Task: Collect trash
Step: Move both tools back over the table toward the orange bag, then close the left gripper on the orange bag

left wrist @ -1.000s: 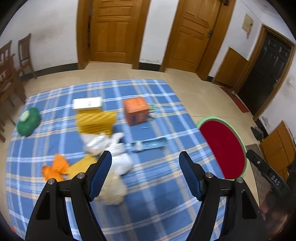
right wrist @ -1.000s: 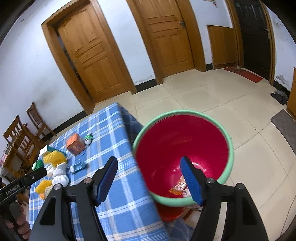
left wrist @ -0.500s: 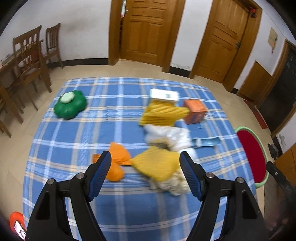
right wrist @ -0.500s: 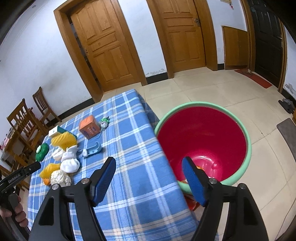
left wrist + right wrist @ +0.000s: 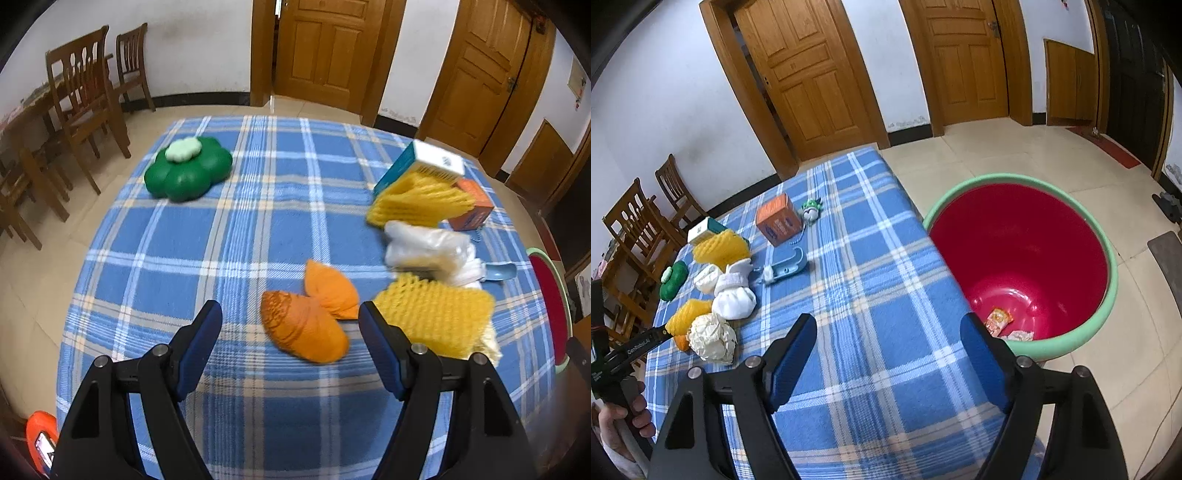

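While the left gripper [image 5: 290,326] hangs wide and empty over the blue checked cloth [image 5: 258,206], orange foam wrappers [image 5: 306,328] lie between its fingers. Right gripper [image 5: 888,345], jaws just widened, empty; red bin [image 5: 1027,243] at two o'clock.

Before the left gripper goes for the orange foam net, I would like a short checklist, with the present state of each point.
1. Left gripper open, nothing between the pads: ok.
2. Orange foam net lined up between the fingers: ok, slightly right of centre.
3. Net free of neighbours: not ok, the yellow foam net lies close beside it.
4. Right gripper open and empty: ok.
5. Red bin has room: ok, only a few wrappers at the bottom.
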Tool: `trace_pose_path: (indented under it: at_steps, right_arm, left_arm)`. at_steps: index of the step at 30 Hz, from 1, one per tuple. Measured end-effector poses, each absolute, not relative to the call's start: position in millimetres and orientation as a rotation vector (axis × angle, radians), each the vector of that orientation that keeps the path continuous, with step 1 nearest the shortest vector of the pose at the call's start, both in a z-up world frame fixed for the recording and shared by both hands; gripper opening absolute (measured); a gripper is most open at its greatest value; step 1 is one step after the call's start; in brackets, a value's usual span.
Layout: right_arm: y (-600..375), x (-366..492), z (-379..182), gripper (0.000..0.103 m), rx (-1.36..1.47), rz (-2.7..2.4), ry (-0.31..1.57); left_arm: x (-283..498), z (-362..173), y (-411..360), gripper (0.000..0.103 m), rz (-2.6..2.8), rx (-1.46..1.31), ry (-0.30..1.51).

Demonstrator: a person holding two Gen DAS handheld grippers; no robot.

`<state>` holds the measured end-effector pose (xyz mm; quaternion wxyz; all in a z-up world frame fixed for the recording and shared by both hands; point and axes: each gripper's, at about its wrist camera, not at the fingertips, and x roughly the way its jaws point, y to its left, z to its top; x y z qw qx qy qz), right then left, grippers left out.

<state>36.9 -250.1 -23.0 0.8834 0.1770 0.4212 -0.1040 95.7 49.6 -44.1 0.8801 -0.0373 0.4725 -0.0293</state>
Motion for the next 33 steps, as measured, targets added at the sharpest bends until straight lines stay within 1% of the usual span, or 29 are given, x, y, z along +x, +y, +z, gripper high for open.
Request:
trace_pose_path:
  at_steps: [10,16,18,20,22,26,33]
  right_arm:
    - [-244.7,40.4,-33.5,0.082,0.374,-0.217,0.920]
    - [-242.5,41.2,-36.3,0.082,0.375,-0.211,0.932]
    - [-242.8,41.3,-37.3,0.082,0.378,-0.210,0.935]
    - [-243.1,41.0,-37.8,0.082,0.383,-0.209,0.938]
    - [-243.0,40.8,-38.6,0.082,0.387,-0.207,0.940]
    - [-240.5,41.4,-39.5,0.082,0.389,-0.195,0.945]
    - [-225.2,45.9,-36.3,0.082,0.353,-0.154,0.938]
  left_arm:
    - [100.9,-63.0,57.1,0.076,-0.069,-0.110,1.020]
    - [100.1,-67.7,50.2,0.076,-0.083,-0.099,1.010]
    - [98.5,-67.9,48.2,0.071,-0.093,-0.102,1.001]
    - [95.7,-66.0,45.2,0.058,-0.105,-0.100,0.992]
    - [93.9,-64.6,43.9,0.053,-0.118,-0.107,0.988]
    - [87.5,-63.1,44.3,0.049,-0.122,-0.114,0.980]
    - [74.0,-50.3,58.7,0.049,-0.108,-0.172,0.948]
